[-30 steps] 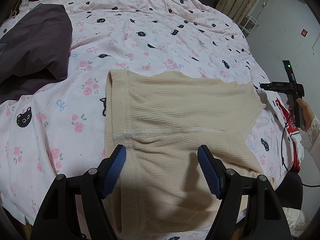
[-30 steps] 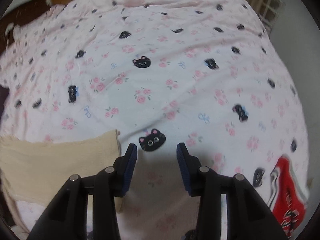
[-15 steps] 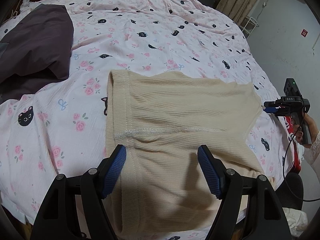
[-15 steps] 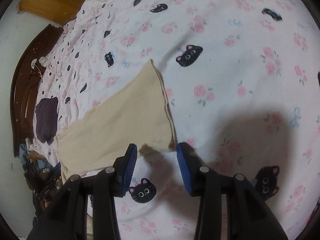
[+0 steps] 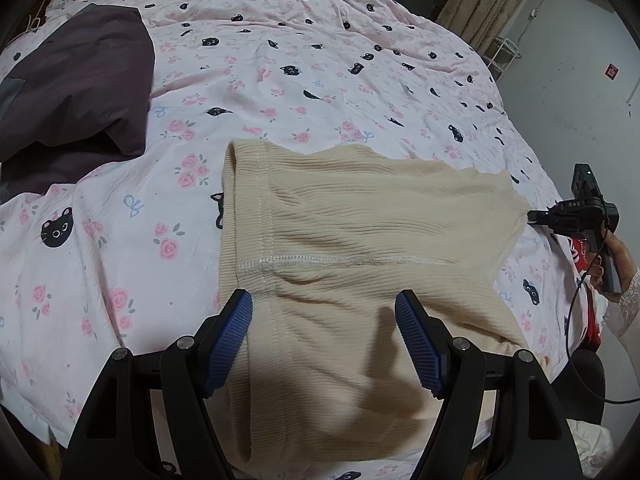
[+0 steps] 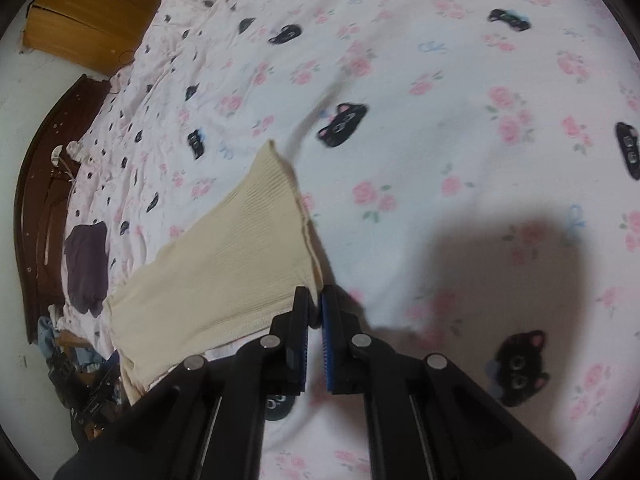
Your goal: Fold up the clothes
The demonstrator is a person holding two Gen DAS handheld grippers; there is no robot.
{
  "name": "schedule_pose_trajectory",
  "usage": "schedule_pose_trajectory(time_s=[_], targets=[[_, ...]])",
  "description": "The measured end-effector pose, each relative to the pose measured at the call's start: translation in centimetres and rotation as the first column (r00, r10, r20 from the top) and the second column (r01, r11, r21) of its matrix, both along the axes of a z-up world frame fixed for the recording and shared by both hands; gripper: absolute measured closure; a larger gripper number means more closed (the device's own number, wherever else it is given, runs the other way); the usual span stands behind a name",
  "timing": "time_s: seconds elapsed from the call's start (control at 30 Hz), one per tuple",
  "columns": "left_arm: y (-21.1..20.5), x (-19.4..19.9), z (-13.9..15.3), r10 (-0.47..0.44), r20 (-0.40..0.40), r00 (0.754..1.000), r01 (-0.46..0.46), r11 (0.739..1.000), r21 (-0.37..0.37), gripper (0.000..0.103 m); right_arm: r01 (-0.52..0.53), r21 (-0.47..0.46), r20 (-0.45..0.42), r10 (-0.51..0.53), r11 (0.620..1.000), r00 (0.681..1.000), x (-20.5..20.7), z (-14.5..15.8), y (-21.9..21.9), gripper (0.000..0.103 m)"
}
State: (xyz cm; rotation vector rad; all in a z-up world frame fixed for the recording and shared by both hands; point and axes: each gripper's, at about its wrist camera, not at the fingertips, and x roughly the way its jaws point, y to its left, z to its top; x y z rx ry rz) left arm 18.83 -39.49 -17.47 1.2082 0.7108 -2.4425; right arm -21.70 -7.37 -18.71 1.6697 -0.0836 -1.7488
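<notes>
Left wrist view: I see my left gripper (image 5: 324, 344) with its blue pads (image 5: 228, 344) spread wide apart at the lower centre of the frame, hanging over the beige ribbed garment (image 5: 360, 240). Nothing sits between the pads; whether their tips touch the cloth I cannot tell. The garment lies flat on the pink cat-print bedspread (image 5: 280, 60), filling the centre and lower centre of this view, with a stitched seam running across it just above the pads. At the right edge, my right gripper (image 5: 534, 216) meets the garment's far corner, with a hand (image 5: 616, 256) on its handle. A dark purple garment (image 5: 76, 88) lies at the upper left, well apart from the beige one.

Right wrist view: my right gripper (image 6: 316, 312) has its pads brought together at the lower centre, pinching the near corner of the beige garment (image 6: 224, 264), which stretches away toward the left of the frame. The dark purple garment (image 6: 86, 264) shows at the far left beside a dark wooden headboard (image 6: 36, 208).
</notes>
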Motion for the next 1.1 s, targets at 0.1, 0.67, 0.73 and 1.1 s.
schedule_pose_trajectory(time_s=[0.1, 0.67, 0.73, 1.1], targets=[[0.0, 0.0, -0.1, 0.002, 0.002, 1.000, -0.002, 1.000, 0.001, 0.034, 0.003, 0.003, -0.009, -0.003, 1.000, 1.000, -0.3, 0.2, 0.5, 0.096], [0.0, 0.3, 0.1, 0.004, -0.007, 1.000, -0.004, 1.000, 0.000, 0.034, -0.420, -0.048, -0.223, 0.400, 0.906, 0.889, 12.9, 6.7, 3.5, 0.067], [0.1, 0.3, 0.2, 0.004, -0.006, 1.000, -0.004, 1.000, -0.003, 0.034, -0.487, -0.043, -0.222, 0.467, 0.872, 0.856, 16.1, 6.5, 3.7, 0.067], [0.7, 0.9, 0.4, -0.004, -0.004, 1.000, 0.004, 1.000, -0.011, 0.034, -0.589, -0.042, -0.180, 0.574, 0.807, 0.799, 24.4, 2.7, 4.7, 0.067]])
